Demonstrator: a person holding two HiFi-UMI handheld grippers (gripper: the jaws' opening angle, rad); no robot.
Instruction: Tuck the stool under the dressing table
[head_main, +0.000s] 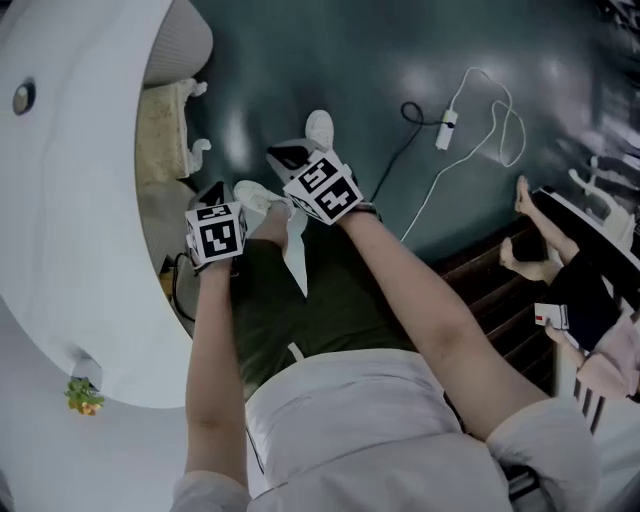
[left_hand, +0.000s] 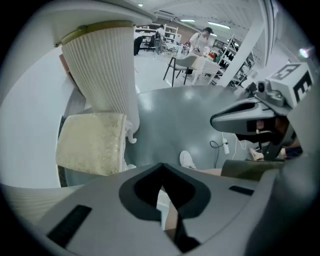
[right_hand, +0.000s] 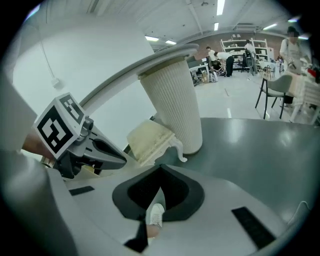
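Stool (head_main: 160, 130) lies beyond your tongs: nearest, your left gripper (head_main: 212, 191) and right gripper (head_main: 288, 156) are clenched on nothing above your legs (head_main: 300, 310). Farther on, its cream cushion sits tucked under the white dressing table (head_main: 80, 200), just beside the ribbed pedestal (head_main: 180, 40).

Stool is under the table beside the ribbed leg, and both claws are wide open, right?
No: both are shut, not open. The left claw shows closed and empty in the left gripper view, the right claw likewise in the right gripper view. The stool is under the table beside the ribbed leg.
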